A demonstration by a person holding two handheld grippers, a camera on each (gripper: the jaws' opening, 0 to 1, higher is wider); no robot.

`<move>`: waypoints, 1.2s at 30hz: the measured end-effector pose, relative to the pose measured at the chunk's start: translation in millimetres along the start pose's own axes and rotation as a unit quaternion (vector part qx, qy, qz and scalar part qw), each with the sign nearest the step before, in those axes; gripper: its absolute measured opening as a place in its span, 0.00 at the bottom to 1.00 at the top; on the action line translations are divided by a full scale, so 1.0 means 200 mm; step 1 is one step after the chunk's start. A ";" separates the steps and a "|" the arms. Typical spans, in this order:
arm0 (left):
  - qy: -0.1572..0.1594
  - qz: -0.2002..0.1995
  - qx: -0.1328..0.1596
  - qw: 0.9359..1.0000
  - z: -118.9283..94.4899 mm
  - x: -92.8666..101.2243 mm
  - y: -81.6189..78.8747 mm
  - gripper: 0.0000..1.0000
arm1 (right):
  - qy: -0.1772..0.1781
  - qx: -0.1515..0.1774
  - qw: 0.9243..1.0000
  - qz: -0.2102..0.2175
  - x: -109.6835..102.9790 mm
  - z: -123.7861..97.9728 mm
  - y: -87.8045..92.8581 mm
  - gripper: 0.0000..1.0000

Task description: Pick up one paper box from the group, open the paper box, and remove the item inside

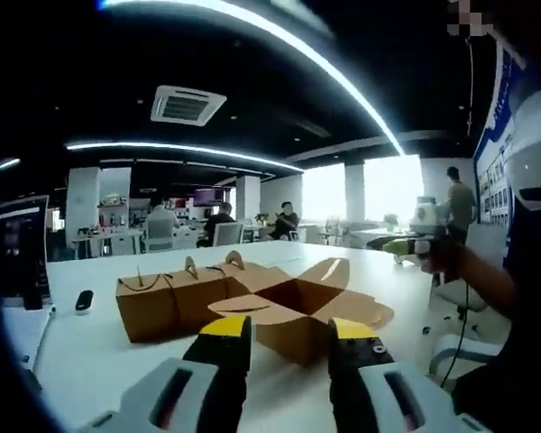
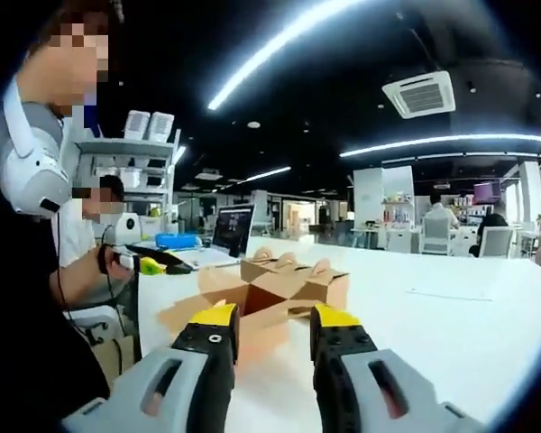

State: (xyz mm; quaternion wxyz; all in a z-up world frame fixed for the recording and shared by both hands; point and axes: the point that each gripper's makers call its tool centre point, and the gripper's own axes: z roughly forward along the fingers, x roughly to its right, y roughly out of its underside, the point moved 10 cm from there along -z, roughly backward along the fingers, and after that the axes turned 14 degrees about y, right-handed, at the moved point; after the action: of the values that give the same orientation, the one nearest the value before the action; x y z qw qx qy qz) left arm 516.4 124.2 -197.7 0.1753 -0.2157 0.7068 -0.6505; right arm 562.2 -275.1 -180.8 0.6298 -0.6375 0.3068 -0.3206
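An open brown paper box (image 1: 293, 311) lies on the white table (image 1: 90, 352), flaps spread wide. Its inside is dark and I cannot make out any item. Closed boxes (image 1: 162, 302) with loop handles stand against its left side. My left gripper (image 1: 288, 332) hovers just short of the open box, jaws open with nothing between them. In the right gripper view the same open box (image 2: 252, 302) sits ahead with the closed boxes (image 2: 293, 275) behind it. My right gripper (image 2: 275, 320) is open and holds nothing, its yellow tips framing the near flap.
A person (image 1: 523, 271) sits close by the table, a hand (image 2: 108, 262) holding a yellow-green object (image 2: 149, 264). A small black device (image 1: 84, 299) and a monitor (image 1: 18, 257) stand at one end; a laptop (image 2: 230, 230) sits beyond. Other people sit at far desks.
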 end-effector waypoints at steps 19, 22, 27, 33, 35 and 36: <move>-0.005 -0.036 0.052 0.998 0.01 -0.03 -0.02 0.35 | -0.008 -0.006 0.999 0.045 -0.04 0.03 0.00 0.36; -0.010 -0.033 0.053 0.998 0.01 -0.03 -0.02 0.36 | -0.009 -0.012 0.999 0.045 -0.06 0.04 0.02 0.36; -0.008 -0.044 0.058 0.997 0.02 -0.03 -0.01 0.36 | -0.005 -0.033 0.999 0.035 -0.07 0.07 0.04 0.36; -0.034 -0.010 0.030 0.999 0.03 -0.04 0.00 0.36 | 0.004 -0.004 0.998 0.067 -0.05 0.08 0.03 0.35; -0.031 -0.014 0.028 0.999 0.03 -0.04 0.00 0.36 | 0.004 -0.003 0.997 0.078 -0.05 0.07 0.03 0.35; -0.024 -0.020 0.035 0.999 0.03 -0.03 0.00 0.36 | 0.004 -0.005 0.997 0.078 -0.05 0.07 0.03 0.35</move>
State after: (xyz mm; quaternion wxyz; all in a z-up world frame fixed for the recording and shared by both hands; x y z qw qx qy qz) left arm 524.4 122.3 -199.3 0.1865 -0.2390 0.6744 -0.6732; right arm 567.9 -258.9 -187.1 0.6487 -0.6133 0.3597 -0.2714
